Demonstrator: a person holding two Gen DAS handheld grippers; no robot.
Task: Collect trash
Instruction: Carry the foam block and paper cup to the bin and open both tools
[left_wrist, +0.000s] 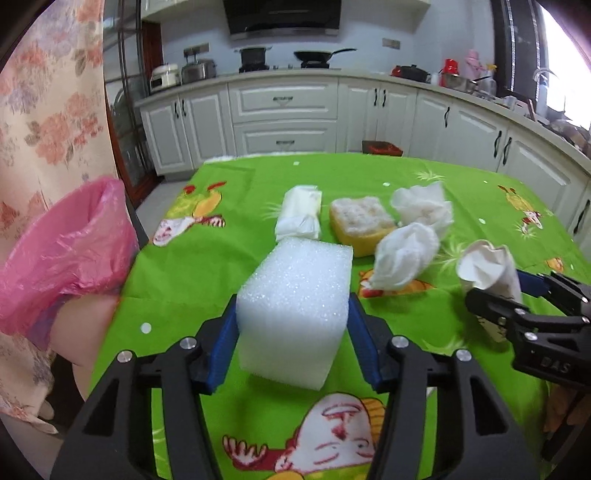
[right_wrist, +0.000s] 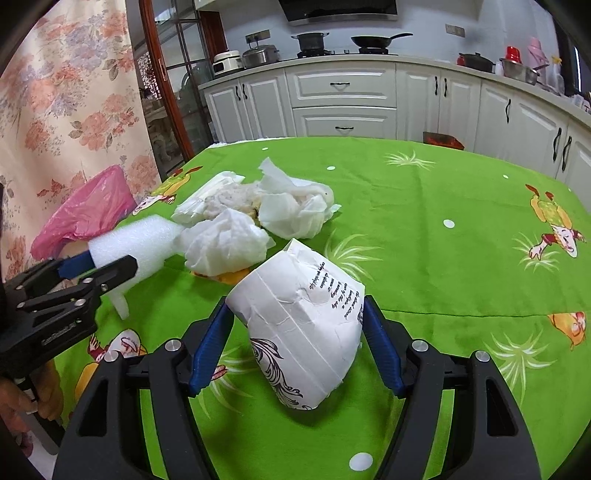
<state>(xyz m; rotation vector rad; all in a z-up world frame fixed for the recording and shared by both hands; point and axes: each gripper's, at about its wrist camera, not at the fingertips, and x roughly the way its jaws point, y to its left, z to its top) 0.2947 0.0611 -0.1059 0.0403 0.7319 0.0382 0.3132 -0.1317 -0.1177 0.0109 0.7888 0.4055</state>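
Note:
My left gripper (left_wrist: 291, 328) is shut on a white foam block (left_wrist: 295, 310), held just above the green tablecloth (left_wrist: 221, 280). It also shows in the right wrist view (right_wrist: 136, 243). My right gripper (right_wrist: 297, 332) is shut on a crushed white paper cup (right_wrist: 303, 325) with black print; the cup also shows in the left wrist view (left_wrist: 487, 266). Crumpled tissues (left_wrist: 406, 254) (right_wrist: 225, 243), a second tissue wad (left_wrist: 424, 205) (right_wrist: 295, 206), a folded white wrapper (left_wrist: 300, 214) and a yellow sponge (left_wrist: 362, 221) lie mid-table. A bin with a pink bag (left_wrist: 62, 254) (right_wrist: 88, 210) stands off the table's left edge.
White kitchen cabinets (left_wrist: 284, 118) and a counter with pots run behind the table. A floral curtain (left_wrist: 44, 110) hangs at the left. A red-and-dark box (left_wrist: 382, 147) sits beyond the table's far edge.

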